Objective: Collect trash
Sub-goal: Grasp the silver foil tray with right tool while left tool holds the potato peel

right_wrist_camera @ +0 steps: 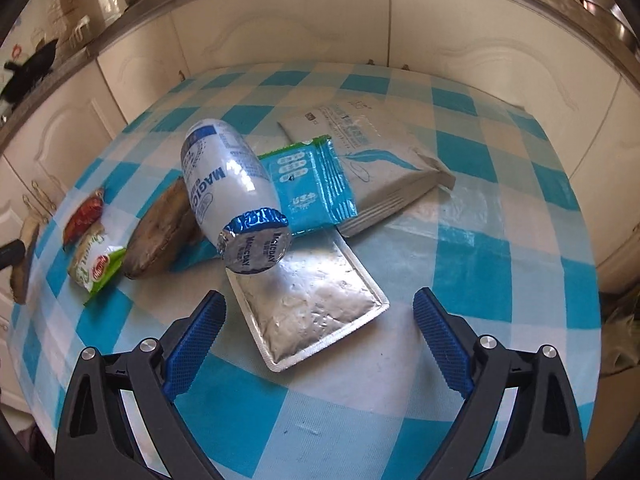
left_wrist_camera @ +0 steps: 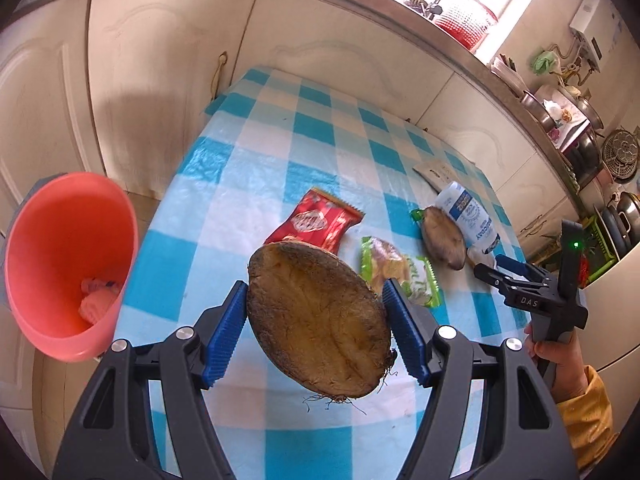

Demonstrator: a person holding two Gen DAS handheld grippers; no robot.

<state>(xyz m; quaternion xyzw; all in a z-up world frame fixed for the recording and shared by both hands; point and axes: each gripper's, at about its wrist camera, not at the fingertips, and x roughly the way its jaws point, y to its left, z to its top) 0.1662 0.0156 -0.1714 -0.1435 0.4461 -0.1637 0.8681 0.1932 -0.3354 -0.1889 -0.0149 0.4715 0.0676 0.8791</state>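
My left gripper (left_wrist_camera: 316, 324) is shut on a brown half taro (left_wrist_camera: 316, 320) and holds it above the checked table (left_wrist_camera: 248, 160). A pink bin (left_wrist_camera: 64, 260) stands low to the left, with some trash inside. On the table lie a red wrapper (left_wrist_camera: 316, 224), a green snack packet (left_wrist_camera: 400, 276), a second brown half taro (left_wrist_camera: 444, 240) and a white bottle (left_wrist_camera: 468, 216). My right gripper (right_wrist_camera: 320, 340) is open and empty above a silver foil pouch (right_wrist_camera: 312, 304), close to the white bottle (right_wrist_camera: 232, 192), which lies with its foil lid toward me.
A teal sachet (right_wrist_camera: 316, 184) and a white flat pack (right_wrist_camera: 376, 152) lie behind the bottle. The green packet (right_wrist_camera: 96, 268), red wrapper (right_wrist_camera: 84, 212) and second taro (right_wrist_camera: 160, 232) lie to the left. Cream cabinets surround the table; a steel counter with cookware runs above.
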